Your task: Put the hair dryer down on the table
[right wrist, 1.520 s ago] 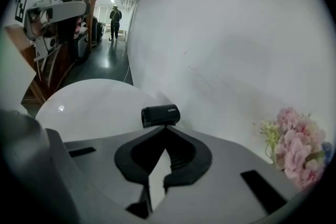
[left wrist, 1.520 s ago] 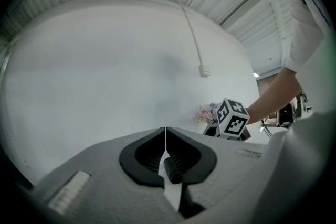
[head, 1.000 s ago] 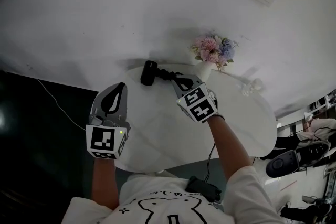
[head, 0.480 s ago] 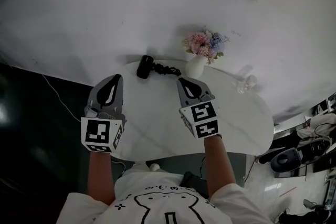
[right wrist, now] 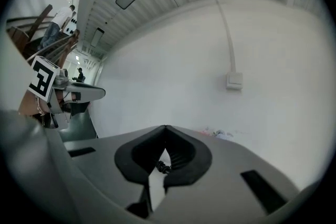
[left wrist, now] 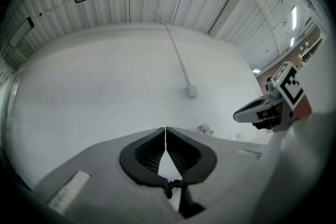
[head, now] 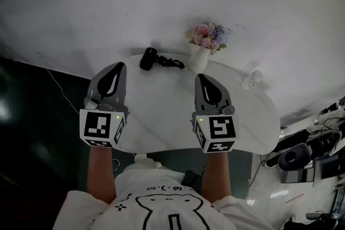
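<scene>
1. Head view: the dryer (head: 148, 58) lies on the white counter (head: 161, 116), close to its far edge and left of the middle
2. Its thick black body has its long axis running roughly away from the person, with the far end leaning a little right. I cannot tell which end is the nozzle
3. From the body, a thinner black part with the cord (head: 171, 63) stretches right along the far edge. It ends just short of the vase (head: 198, 61) of flowers (head: 209, 36)
4. The left gripper (head: 117, 66) is over the near left part of the counter and points away from the person. The dryer lies beyond its tip and slightly to the right, apart from it
5. The right gripper (head: 202, 78) is over the near right part and points the same way. The dryer lies beyond it and well to its left, and the vase is almost straight ahead of it
6. Left gripper view: the jaws meet at their tips with nothing between them, and a plain white wall (left wrist: 105, 86) fills the view ahead
7. Right gripper view: the jaws are pressed together at the tips and hold nothing, so neither gripper touches the dryer
</scene>
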### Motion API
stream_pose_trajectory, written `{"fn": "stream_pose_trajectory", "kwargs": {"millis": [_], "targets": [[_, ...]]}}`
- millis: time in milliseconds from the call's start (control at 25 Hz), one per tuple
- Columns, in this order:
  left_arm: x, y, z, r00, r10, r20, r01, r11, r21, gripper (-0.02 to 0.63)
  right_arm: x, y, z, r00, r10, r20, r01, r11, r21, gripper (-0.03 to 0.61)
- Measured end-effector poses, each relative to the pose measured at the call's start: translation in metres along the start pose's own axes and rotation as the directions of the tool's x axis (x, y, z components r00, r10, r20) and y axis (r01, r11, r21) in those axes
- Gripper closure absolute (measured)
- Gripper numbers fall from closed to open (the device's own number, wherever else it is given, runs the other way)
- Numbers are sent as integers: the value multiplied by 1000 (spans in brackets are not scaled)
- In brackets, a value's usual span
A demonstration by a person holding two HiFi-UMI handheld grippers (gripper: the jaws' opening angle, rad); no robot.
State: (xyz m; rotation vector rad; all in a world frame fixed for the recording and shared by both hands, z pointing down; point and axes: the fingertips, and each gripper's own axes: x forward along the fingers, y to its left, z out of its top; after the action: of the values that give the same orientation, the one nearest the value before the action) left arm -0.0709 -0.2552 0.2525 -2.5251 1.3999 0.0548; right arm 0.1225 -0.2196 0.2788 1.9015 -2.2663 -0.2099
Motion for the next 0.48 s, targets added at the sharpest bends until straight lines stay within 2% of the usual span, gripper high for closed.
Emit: {"fn": "stream_pose_trajectory", "kwargs": {"millis": [200, 360, 480], "targets": [[1, -9, 8, 999, -27, 25, 27, 1000, 15, 594, -12, 7, 18, 994, 16, 110, -26, 995, 97, 580], [8, -6, 21, 998, -38, 46, 37, 999, 36, 594, -10, 8, 26, 993, -2, 119, -4, 999, 44, 580], [13, 1, 26, 998, -33, 60, 31, 999, 39, 594, -8, 1, 35, 990, -19, 137, 14, 999, 40, 580]]}}
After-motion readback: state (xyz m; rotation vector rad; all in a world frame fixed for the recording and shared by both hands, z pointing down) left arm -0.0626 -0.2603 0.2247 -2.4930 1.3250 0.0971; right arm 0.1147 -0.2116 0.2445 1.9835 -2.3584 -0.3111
